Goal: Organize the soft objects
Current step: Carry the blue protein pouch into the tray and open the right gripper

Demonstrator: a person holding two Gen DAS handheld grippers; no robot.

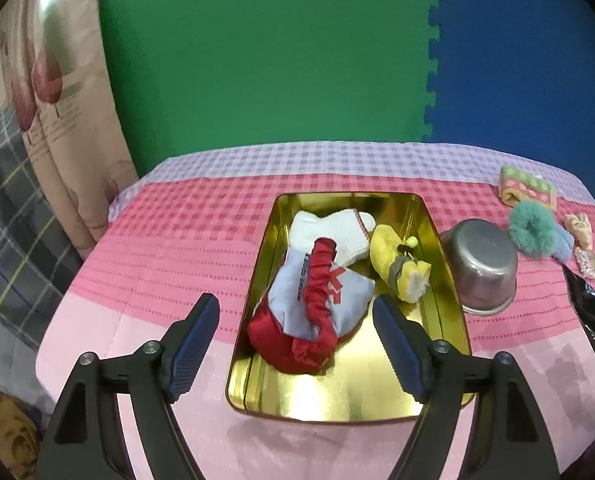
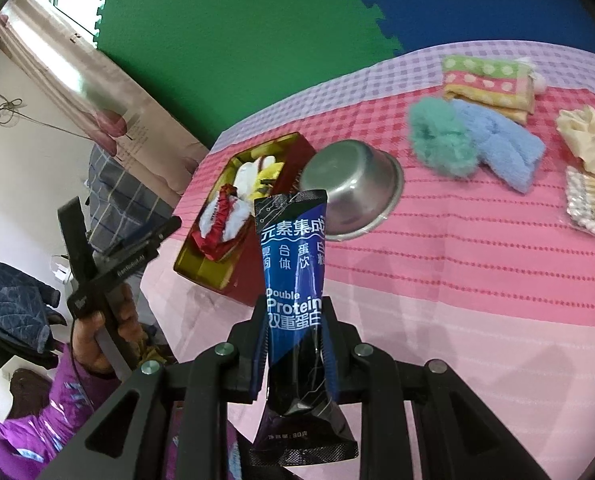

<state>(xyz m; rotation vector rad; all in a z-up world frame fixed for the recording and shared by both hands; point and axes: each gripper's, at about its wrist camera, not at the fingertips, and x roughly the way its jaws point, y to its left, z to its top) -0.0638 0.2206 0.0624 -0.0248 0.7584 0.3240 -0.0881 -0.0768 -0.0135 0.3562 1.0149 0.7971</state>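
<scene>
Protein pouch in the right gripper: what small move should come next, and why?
Probably carry the pouch left over the tin and open. The right gripper is shut on it, and the tin already holds soft items, with bare floor at its near end.

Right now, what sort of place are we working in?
Probably a home room set up for recording: a checked pink cloth on the table, foam puzzle mats behind as backdrop, a floral curtain at the window.

A dark blue protein drink sachet point(image 2: 293, 312) is clamped upright between the fingers of the right gripper point(image 2: 293, 356). Behind it, on a pink checked tablecloth point(image 2: 457, 280), a red tin point(image 2: 257, 276) filled with fabric items is seen beside an overturned steel bowl point(image 2: 353, 188). The left gripper point(image 2: 153, 232) is held at far left.
</scene>
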